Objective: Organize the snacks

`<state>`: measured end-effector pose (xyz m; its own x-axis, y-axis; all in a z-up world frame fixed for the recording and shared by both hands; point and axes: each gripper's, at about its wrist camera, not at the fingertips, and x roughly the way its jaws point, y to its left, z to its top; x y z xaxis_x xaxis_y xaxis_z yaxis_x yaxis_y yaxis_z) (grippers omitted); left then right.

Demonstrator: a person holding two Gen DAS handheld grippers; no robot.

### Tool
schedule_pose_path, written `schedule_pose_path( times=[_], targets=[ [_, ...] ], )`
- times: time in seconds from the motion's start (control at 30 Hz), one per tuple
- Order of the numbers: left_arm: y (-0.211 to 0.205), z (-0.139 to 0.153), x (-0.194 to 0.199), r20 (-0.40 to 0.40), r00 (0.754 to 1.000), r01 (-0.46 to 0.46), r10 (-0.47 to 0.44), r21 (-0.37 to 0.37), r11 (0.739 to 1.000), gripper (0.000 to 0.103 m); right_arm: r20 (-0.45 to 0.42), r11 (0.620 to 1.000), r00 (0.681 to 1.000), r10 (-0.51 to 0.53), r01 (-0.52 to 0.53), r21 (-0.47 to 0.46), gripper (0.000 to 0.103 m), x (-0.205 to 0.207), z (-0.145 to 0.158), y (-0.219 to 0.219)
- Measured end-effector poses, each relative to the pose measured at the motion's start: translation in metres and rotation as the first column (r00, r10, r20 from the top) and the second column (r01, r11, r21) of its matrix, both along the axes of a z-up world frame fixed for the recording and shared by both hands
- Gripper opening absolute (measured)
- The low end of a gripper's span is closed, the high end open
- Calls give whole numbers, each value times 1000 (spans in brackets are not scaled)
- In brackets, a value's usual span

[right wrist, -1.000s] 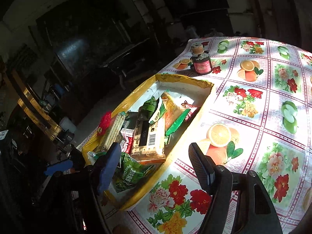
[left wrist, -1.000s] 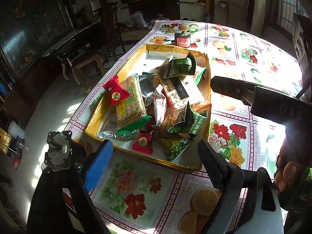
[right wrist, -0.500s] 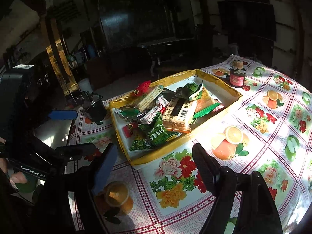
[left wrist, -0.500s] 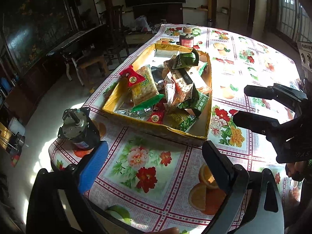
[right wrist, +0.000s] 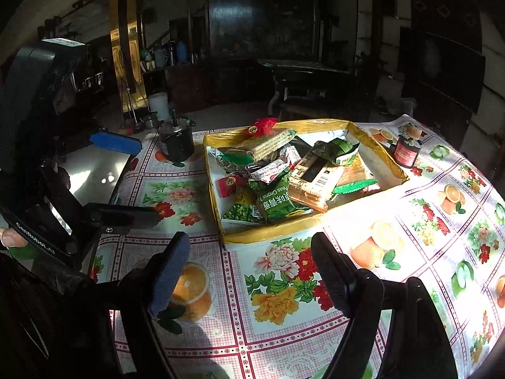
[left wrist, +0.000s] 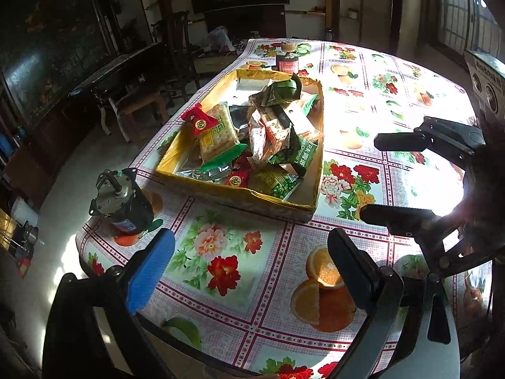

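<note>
Glossy oilcloth (left wrist: 240, 262), shiny foil wrappers (left wrist: 217, 135) (cardboard box (left wrist: 240, 194), matt).

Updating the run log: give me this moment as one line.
left gripper: open, empty, jaws just widened | right gripper: open, empty, jaws just widened | snacks: piled in yellow box | both over tablecloth short of box

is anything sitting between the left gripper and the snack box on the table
Nothing visible: only bare flowered tablecloth lies between the open left gripper and the yellow snack box. The small motor stands off to the left side, clear of that path.
</note>
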<state>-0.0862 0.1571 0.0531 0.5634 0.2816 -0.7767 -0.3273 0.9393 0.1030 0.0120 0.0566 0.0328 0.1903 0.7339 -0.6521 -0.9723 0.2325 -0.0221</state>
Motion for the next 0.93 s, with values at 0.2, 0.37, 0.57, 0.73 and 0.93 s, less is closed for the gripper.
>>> schedule_pose_path(
  times=[0.2, 0.37, 0.57, 0.73, 0.93],
  targets=[
    [1, 1, 0, -4, 1000, 4, -4, -1, 1000, 97, 8, 1000, 1000, 14, -14, -24, 79, -3, -4, 4],
    [2, 2, 0, -4, 1000, 5, -5, -9, 1000, 97, 25, 999, 999, 28, -27, -36, 79, -5, -3, 9],
    [5, 1, 0, -6, 1000, -1, 1, -9, 1000, 97, 42, 999, 998, 38, -37, -39, 79, -9, 1, 18],
    [9, 0, 1, -2, 1000, -6, 6, -16, 1000, 97, 49, 999, 998, 38, -37, -35, 79, -12, 1, 23],
    [9, 1, 1, -4, 1000, -5, 5, -7, 1000, 97, 45, 998, 997, -56, 57, -34, 79, -10, 3, 18]
  ],
)
